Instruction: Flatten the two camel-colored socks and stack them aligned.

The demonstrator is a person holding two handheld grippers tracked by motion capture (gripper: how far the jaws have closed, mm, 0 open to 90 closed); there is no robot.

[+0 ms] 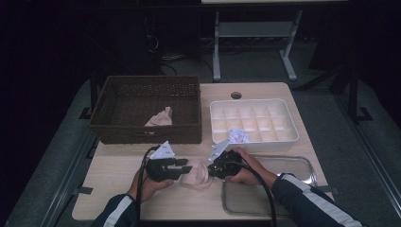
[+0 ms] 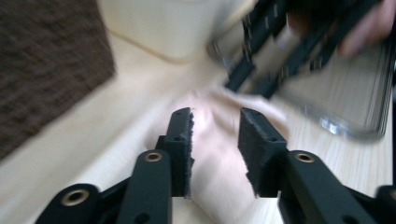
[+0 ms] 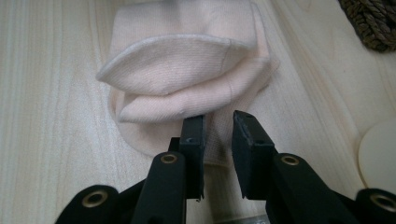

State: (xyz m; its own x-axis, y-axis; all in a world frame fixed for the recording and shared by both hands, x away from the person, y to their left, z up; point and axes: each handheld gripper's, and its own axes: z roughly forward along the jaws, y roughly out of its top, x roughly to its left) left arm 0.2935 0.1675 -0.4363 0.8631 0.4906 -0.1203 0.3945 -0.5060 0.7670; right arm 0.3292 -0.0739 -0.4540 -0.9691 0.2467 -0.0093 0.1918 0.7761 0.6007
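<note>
High view showed a person at a pale wooden surface (image 1: pixel 118 189), a gripper in each hand, both closing in on a folded pink cloth (image 1: pixel 197 174) that lay between them near the front edge. The left gripper (image 1: pixel 185 166) pointed at the cloth from one side and the right gripper (image 1: pixel 213 166) from the other, their tips near each other. In the left gripper view its fingers (image 2: pixel 181 140) stood partly open over the cloth (image 2: pixel 219 154), touching nothing that could be made out; the frame was blurred. In the right gripper view the fingers (image 3: pixel 194 140) stood apart by a narrow gap at the cloth's near edge (image 3: pixel 187 88), and whether any fabric was pinched between them could not be told.

The risks looked plain. With two layers loosely folded, a shallow bite by either gripper could have caught only the top layer and pulled the fold open. The grippers worked close together, so a careless closing could have knocked one against the other. A drag across the surface could have pushed the cloth toward the glass tray (image 1: pixel 302 165) rather than lifting it. Behind stood a wicker basket (image 1: pixel 146 132) holding another cloth (image 1: pixel 160 117), and a white divided tray (image 1: pixel 288 120).
</note>
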